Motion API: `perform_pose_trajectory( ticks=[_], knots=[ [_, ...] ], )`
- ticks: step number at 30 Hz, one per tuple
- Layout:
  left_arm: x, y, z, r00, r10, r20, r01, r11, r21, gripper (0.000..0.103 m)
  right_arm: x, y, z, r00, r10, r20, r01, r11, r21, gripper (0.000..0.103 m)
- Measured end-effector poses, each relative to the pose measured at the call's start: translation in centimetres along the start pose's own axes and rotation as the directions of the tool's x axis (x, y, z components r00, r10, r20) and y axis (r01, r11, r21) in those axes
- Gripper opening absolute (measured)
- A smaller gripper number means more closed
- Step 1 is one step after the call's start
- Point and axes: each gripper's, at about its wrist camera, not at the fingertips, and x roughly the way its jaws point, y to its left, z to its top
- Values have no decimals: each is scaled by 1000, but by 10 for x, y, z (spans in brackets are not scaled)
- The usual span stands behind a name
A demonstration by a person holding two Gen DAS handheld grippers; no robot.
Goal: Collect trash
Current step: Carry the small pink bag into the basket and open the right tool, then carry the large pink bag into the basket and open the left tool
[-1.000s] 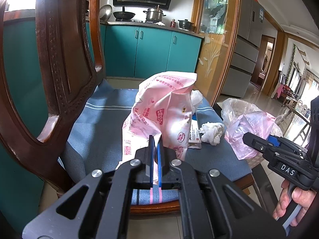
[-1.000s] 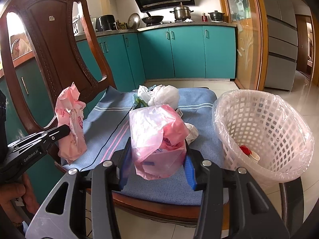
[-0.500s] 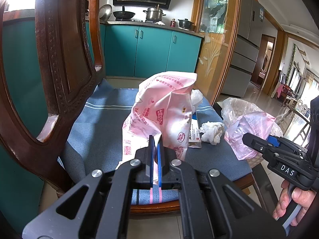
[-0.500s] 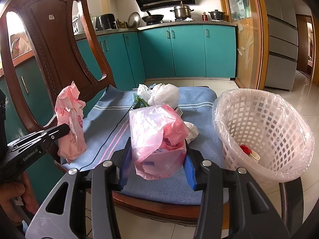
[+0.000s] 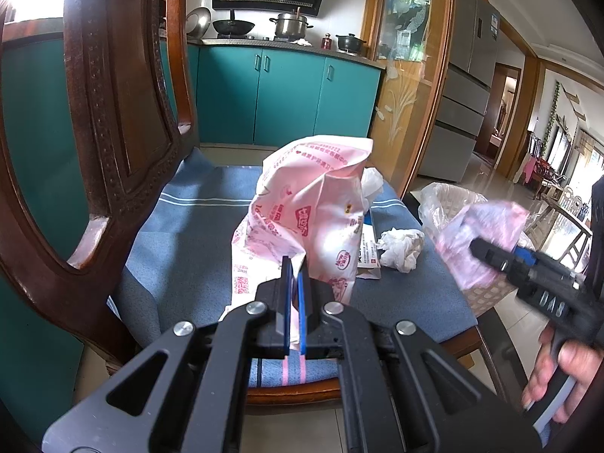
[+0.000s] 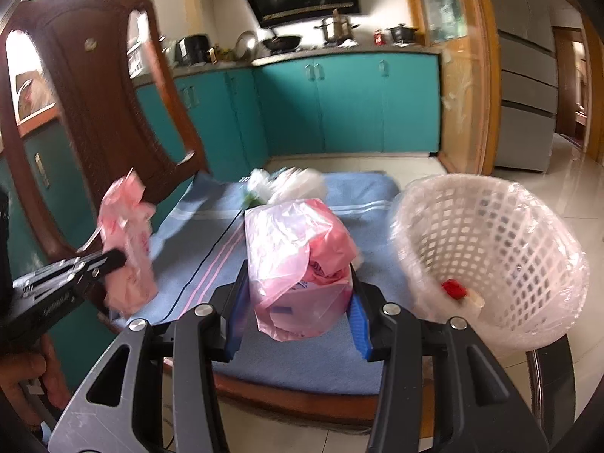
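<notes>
My left gripper (image 5: 293, 268) is shut on the lower edge of a crumpled pink printed wrapper (image 5: 313, 211), held upright over the blue chair cushion (image 5: 188, 241). From the right wrist view that wrapper (image 6: 128, 241) hangs at the left in the left gripper (image 6: 113, 258). My right gripper (image 6: 298, 302) is shut on a pink plastic bag wrapped around a small box (image 6: 298, 260), lifted above the cushion (image 6: 302, 362). In the left wrist view the bag (image 5: 479, 238) is blurred at the right. A white lattice basket (image 6: 490, 260) lined with clear plastic stands just right of the chair.
A crumpled white tissue (image 5: 400, 249) and a paper slip (image 5: 368, 249) lie on the cushion. White bags (image 6: 287, 188) sit at its far edge. The carved wooden chair back (image 5: 109, 120) rises at the left. Teal cabinets (image 6: 339, 109) stand behind. A red scrap (image 6: 455, 288) lies in the basket.
The right gripper with its pink bag has shifted a little, and its view and the bag are now blurred by motion. The left gripper and the wrapper have stayed put.
</notes>
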Motion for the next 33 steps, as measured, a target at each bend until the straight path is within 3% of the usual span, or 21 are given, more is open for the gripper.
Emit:
perform_pose_trajectory(
  ticks=[5,10,13,15,20,26,32,33],
  knots=[
    [0,0,0,1000,-1,-1,1,1000,-2,4,-3,-51,13,984,-167,58,162,983,88,45],
    [1,-1,0,1000,0,-5,0,1000,3,4,4,-115,14,954,-297,34,283,935,212,47],
    [3,-2,2,1000,0,-10,0,1000,3,4,13,-131,7,935,-353,-8,347,912,218,67],
    [4,-4,2,1000,-2,-15,2,1000,4,4,11,-134,4,931,-364,-15,357,907,224,71],
    [9,-19,5,999,-30,-26,30,999,16,4,-20,-136,9,929,-367,55,340,900,271,93],
    [37,-92,23,990,-131,-58,137,984,117,4,-51,-142,10,921,-367,130,303,885,354,98],
    [91,-197,43,957,-263,-120,280,947,157,5,-62,-160,8,905,-406,126,323,850,416,98],
    [102,-213,45,953,-276,-126,295,942,163,12,-65,-163,8,902,-411,130,322,842,432,98]
  ],
)
